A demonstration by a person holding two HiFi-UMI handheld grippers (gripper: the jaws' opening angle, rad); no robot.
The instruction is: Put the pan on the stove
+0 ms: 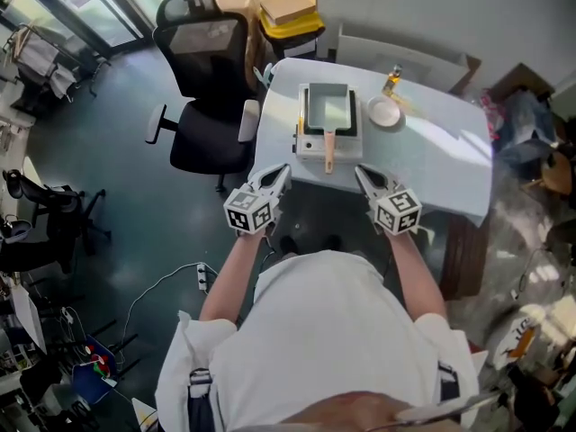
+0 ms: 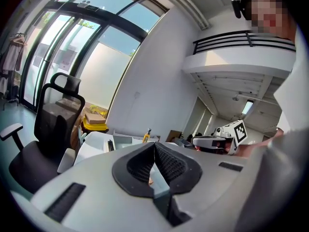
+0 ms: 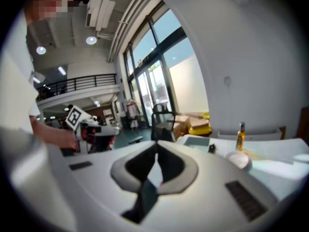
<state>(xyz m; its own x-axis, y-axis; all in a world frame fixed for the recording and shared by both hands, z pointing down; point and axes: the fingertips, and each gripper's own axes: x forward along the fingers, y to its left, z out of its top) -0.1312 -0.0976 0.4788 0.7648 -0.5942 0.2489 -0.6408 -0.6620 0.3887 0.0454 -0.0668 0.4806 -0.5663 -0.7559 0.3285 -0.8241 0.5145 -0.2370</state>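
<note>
A rectangular grey pan with a wooden handle rests on a white portable stove on the white table. The handle points toward me. My left gripper hovers off the table's near edge, left of the handle, shut and empty. My right gripper hovers to the handle's right, also shut with nothing held. In the left gripper view the jaws meet, with the stove beyond them. In the right gripper view the jaws are likewise together.
A small white dish and an oil bottle stand right of the stove. A black office chair is at the table's left. A yellow bin with cardboard boxes stands behind. Clutter lies on the floor at right.
</note>
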